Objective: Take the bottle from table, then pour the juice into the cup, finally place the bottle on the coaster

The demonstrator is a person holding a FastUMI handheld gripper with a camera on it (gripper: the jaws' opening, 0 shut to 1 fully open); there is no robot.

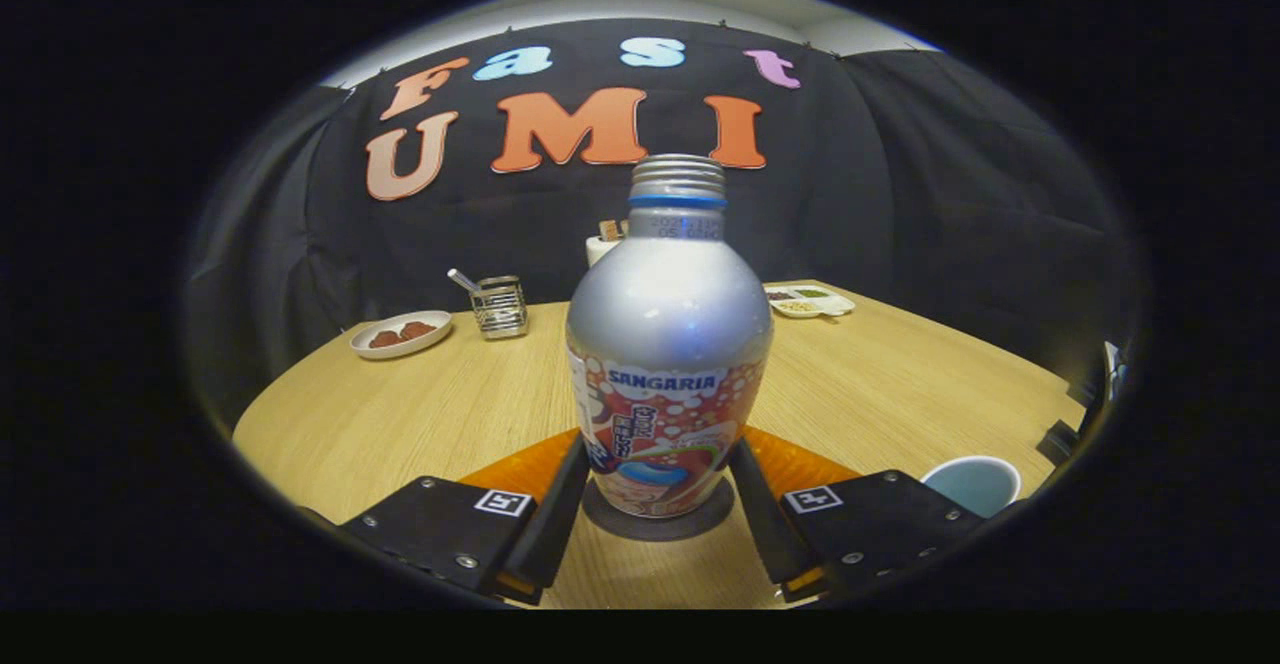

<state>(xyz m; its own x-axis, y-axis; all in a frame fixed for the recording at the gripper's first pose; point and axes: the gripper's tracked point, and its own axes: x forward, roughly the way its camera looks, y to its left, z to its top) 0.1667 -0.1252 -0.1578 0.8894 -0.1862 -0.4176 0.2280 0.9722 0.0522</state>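
A silver metal bottle (668,344) with a colourful label and a threaded open neck stands upright on a round dark grey coaster (610,522). The coaster lies on an orange mat (800,464). My gripper (661,452) holds the bottle low on its body, with the left finger (560,514) and the right finger against its two sides. A white cup (972,484) with a pale blue inside stands on the table just right of the right finger.
On the round wooden table (420,414), beyond the bottle, are a white plate of brown food (401,334), a wire holder with a utensil (498,306), a white container (603,244) behind the bottle and a divided snack tray (810,300).
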